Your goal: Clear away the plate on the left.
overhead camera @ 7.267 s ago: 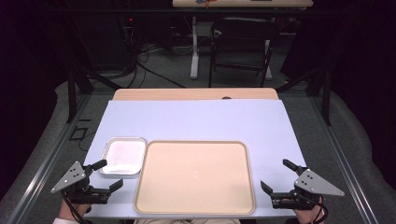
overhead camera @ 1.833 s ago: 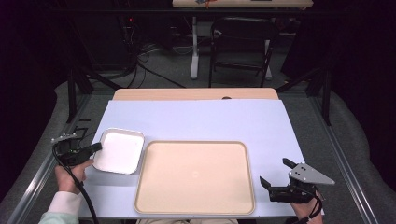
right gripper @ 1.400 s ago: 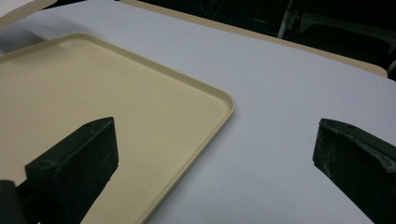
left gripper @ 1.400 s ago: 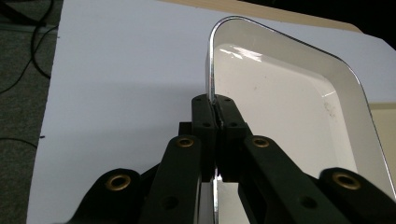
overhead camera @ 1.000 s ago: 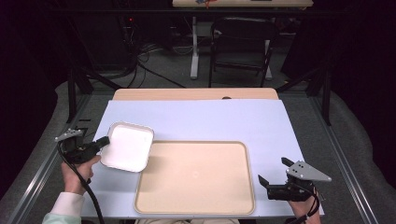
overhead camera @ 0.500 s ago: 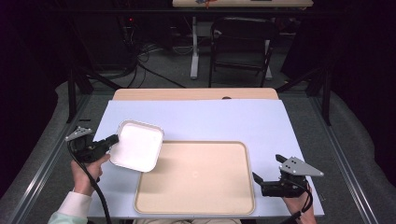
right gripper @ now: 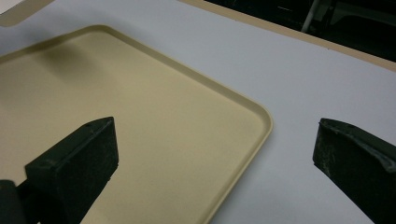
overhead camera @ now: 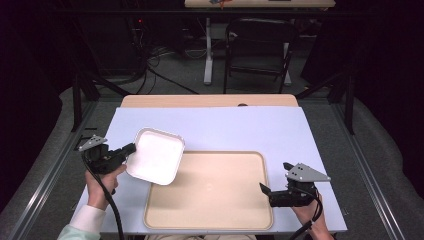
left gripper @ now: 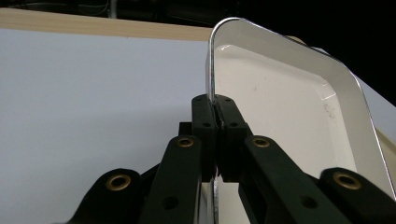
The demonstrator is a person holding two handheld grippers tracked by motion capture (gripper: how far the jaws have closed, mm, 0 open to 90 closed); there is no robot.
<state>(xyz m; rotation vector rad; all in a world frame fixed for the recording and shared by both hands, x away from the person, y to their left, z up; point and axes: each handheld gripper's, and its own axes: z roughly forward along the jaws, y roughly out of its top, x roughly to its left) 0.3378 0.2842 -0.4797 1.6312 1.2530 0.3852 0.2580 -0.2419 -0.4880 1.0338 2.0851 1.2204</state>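
At the left edge of the bench (overhead camera: 300,130), the left tongs (overhead camera: 131,149) pinch the rim of the small white square enamel dish (overhead camera: 156,156), jaws pressed together on its wall in the left gripper view (left gripper: 214,116), likely to carry it. The dish hangs tilted, overlapping the large beige plastic tray (overhead camera: 220,192). Seconds earlier it lay flat beside the tray. The right tongs (overhead camera: 266,191) wait spread at the tray's right edge, having edged inward.

The beige tray (overhead camera: 215,192) lies bare, its near-left corner overhung by the lifted white dish (overhead camera: 156,156); the tabletop (overhead camera: 240,130) beyond is open.
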